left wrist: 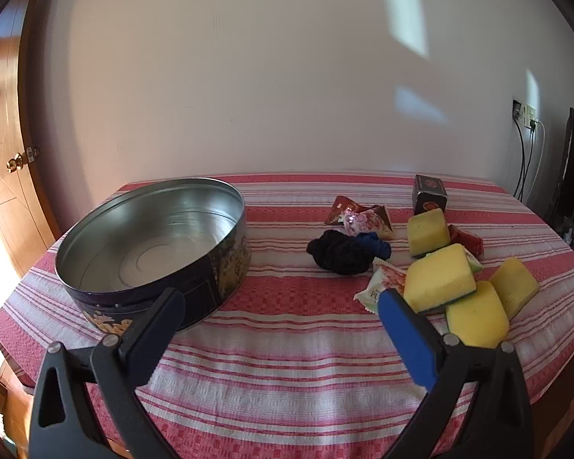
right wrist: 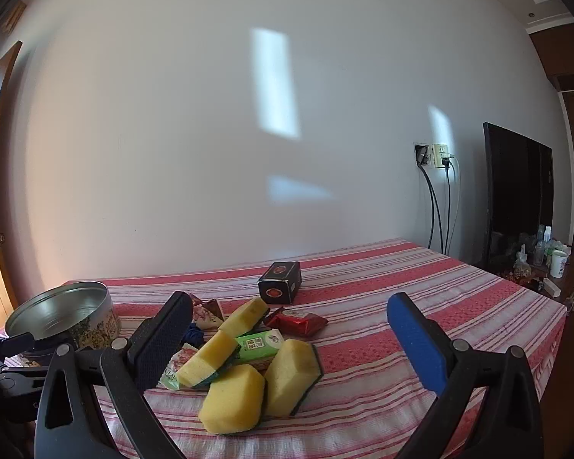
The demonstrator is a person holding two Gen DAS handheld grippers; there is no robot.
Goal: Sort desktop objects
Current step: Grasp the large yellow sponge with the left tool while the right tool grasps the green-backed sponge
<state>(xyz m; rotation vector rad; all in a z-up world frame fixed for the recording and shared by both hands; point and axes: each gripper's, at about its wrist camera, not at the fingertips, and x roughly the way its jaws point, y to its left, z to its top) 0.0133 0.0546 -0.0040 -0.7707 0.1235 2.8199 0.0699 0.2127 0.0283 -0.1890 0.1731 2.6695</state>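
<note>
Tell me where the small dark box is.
The small dark box stands at the far side of the table, right of the round tin, just behind the yellow sponges.

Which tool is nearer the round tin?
Left. The left tool hangs open right beside the round tin, one finger overlapping its wall in view. The right tool is open over the sponges, well off to the tin's right.

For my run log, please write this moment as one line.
left gripper: jaws open, empty | right gripper: jaws open, empty | tin: empty | sponges: on tablecloth
</note>
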